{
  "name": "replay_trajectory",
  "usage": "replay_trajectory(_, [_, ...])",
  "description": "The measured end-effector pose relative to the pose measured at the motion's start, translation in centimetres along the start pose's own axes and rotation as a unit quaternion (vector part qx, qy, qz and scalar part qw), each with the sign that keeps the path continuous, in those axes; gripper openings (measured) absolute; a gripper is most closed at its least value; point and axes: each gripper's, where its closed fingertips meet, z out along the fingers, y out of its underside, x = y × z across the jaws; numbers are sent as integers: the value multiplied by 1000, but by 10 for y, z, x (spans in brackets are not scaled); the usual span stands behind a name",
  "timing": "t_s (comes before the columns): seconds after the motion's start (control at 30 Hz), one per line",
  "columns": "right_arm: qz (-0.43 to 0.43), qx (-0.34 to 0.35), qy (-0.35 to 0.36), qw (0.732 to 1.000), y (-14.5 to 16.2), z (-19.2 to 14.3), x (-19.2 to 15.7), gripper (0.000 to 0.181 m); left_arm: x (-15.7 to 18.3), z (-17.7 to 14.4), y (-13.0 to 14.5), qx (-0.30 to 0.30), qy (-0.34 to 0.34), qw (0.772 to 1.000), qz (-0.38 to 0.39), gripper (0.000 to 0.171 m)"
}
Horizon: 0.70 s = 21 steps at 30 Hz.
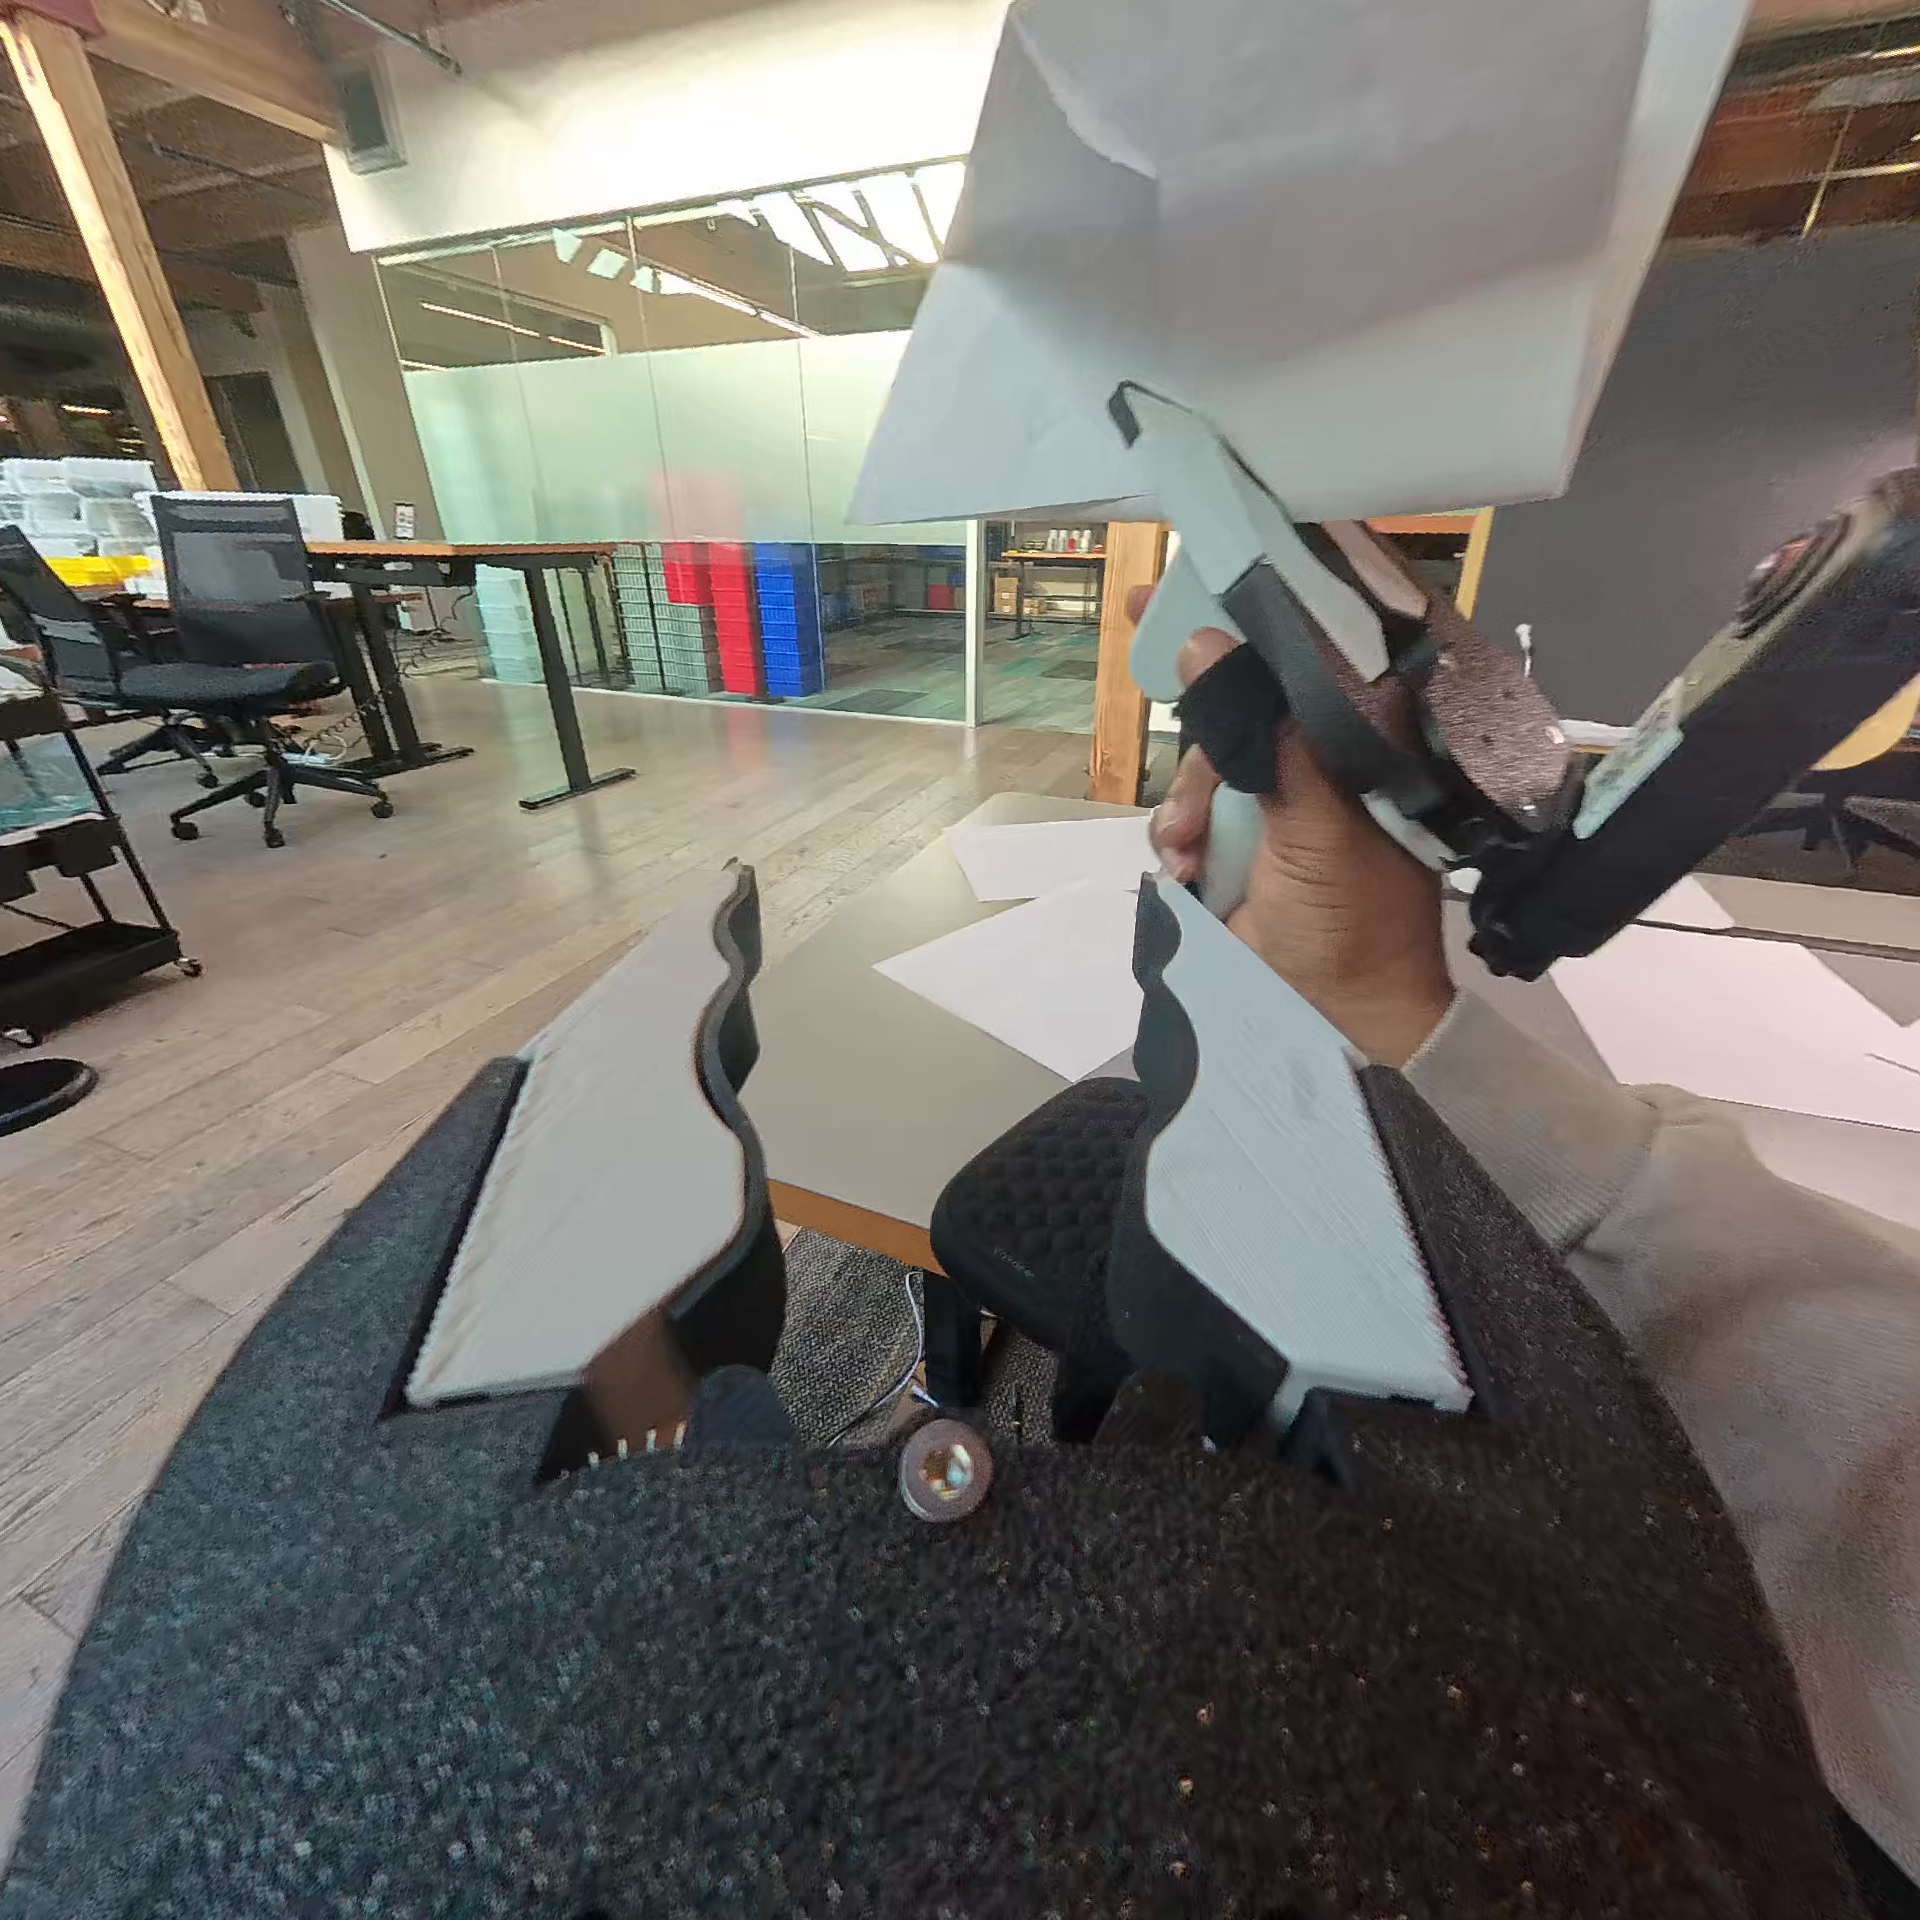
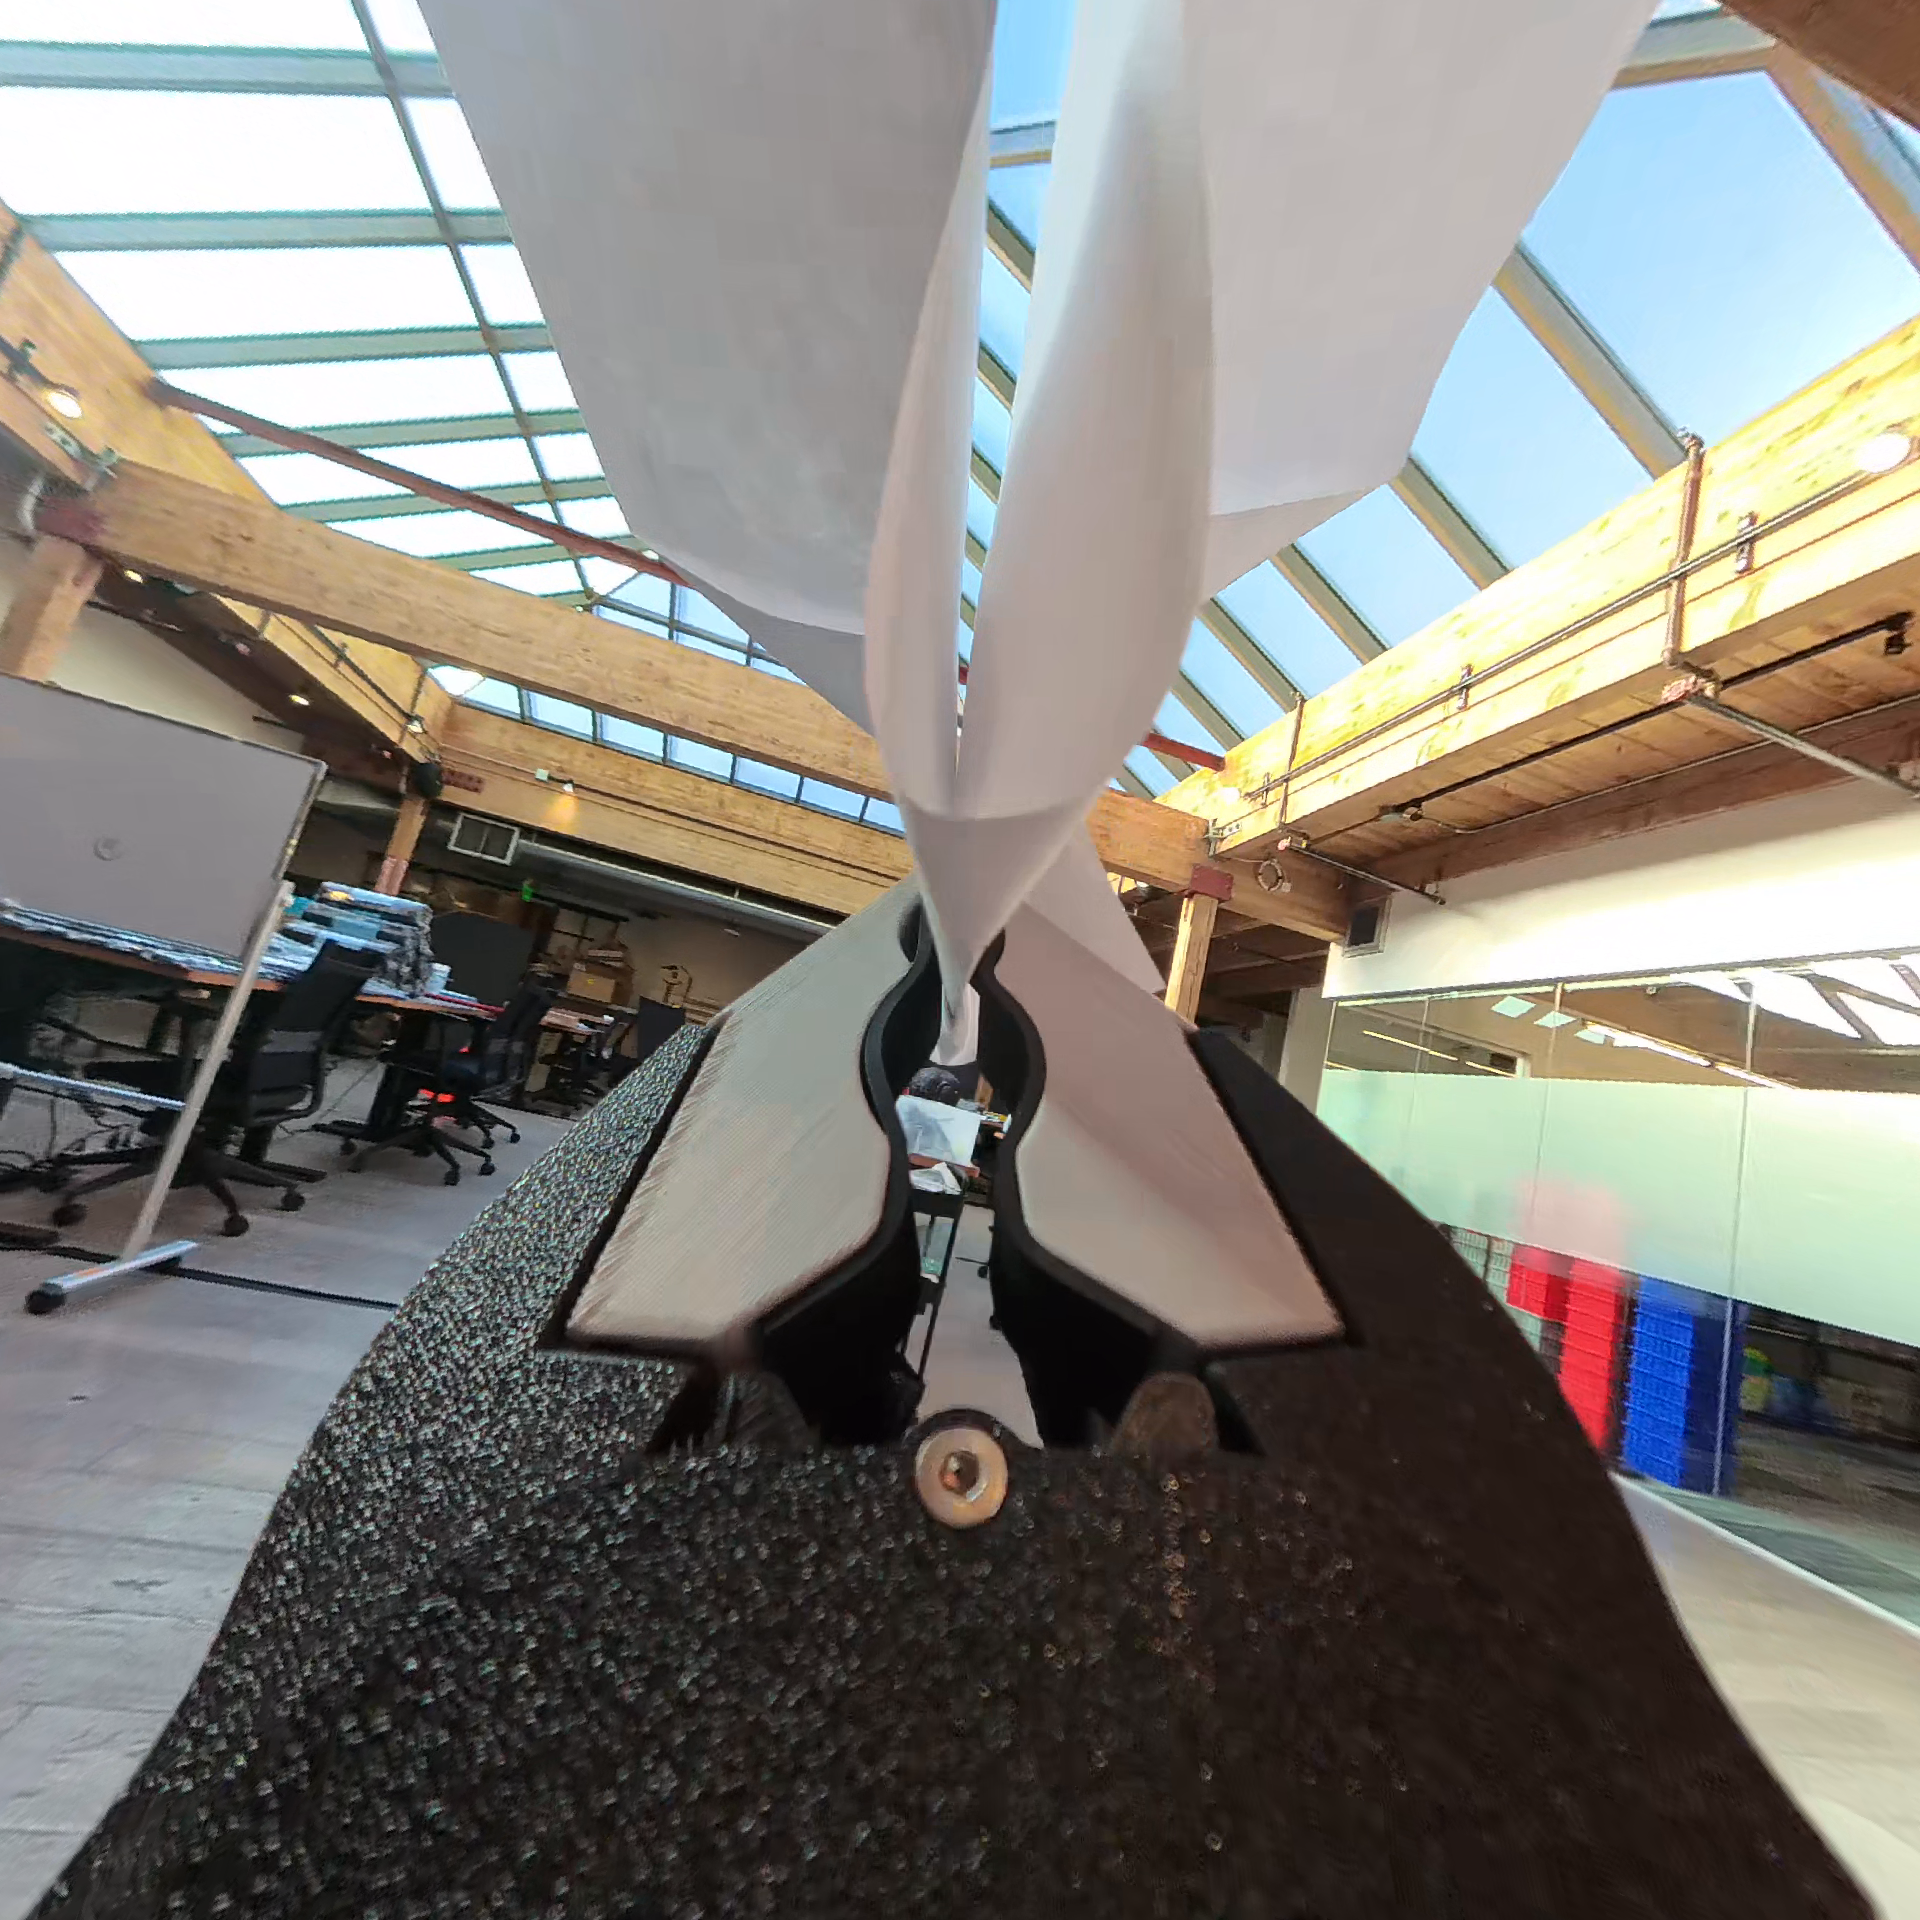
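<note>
We see the right gripper point(image 2: 961, 971) tilted up toward the skylight, its tips clenched on the lower fold of a folded white paper point(image 2: 935, 468) that fans out above it, wings spreading left and right. From the left wrist view, that same paper point(image 1: 1299, 260) hangs high at the upper right, pinched from below by the right gripper point(image 1: 1138, 416) in a person's hand point(image 1: 1320, 862). Our left gripper point(image 1: 940, 888) sits released, fingers spread wide and holding nothing, lower and nearer than the paper, over the table point(image 1: 883, 1091) with loose white sheets point(image 1: 1029, 977) lying flat beyond.
</note>
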Motion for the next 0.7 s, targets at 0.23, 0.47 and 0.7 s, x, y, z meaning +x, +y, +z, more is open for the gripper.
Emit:
replay_trajectory(0.23, [17, 13, -5, 1000, -4, 11, -6, 0, 3, -1, -13, 4, 0, 1000, 4, 73])
replay_trajectory(0.47, [2, 93, -4, 996, -72, -8, -4, 0, -5, 0, -14, 2, -5, 1000, -1, 74])
replay_trajectory(0.7, [-4, 178, -5, 984, -148, -52, 1, 0, -2, 1, -20, 1, 8, 1000, 2, 73])
